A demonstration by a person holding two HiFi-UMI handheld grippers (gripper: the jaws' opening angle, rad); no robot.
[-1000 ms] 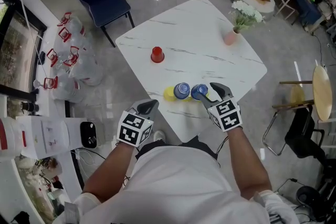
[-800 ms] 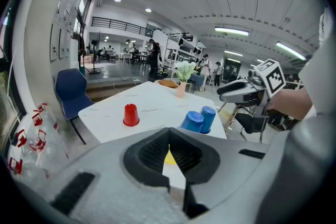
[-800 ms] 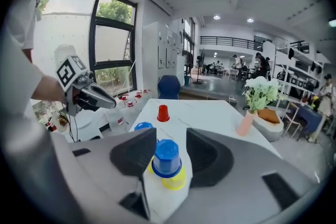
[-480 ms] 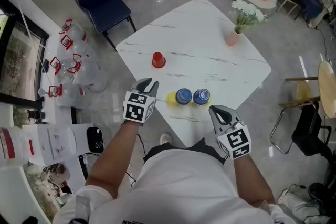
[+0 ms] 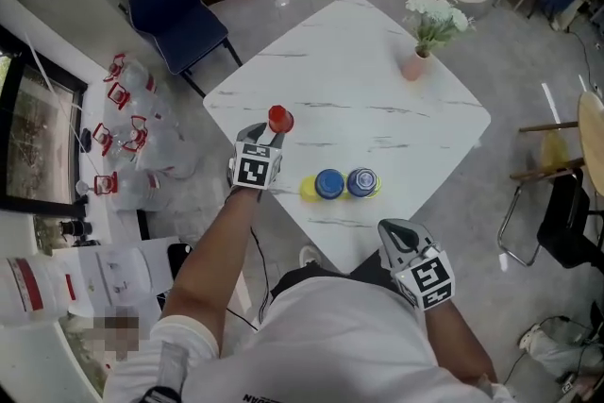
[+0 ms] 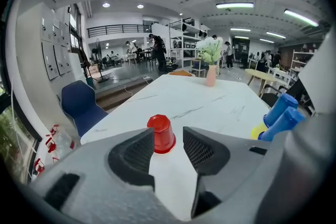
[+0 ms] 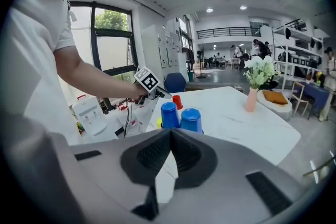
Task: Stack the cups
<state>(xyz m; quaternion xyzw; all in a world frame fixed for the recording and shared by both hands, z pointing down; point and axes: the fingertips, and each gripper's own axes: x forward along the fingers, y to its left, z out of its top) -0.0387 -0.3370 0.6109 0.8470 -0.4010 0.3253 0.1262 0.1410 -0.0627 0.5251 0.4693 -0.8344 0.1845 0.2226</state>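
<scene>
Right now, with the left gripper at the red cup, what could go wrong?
1. The left gripper is opening its jaws, with the upside-down red cup just ahead of them, ungripped; a tip could knock it over.
2. The cup tapers, so the pads may slip.
3. The blue cups stand close together; stacking there might knock one.

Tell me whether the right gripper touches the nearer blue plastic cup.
Apart. The head view shows white tabletop between the shut right gripper and the blue plastic cup.
</scene>
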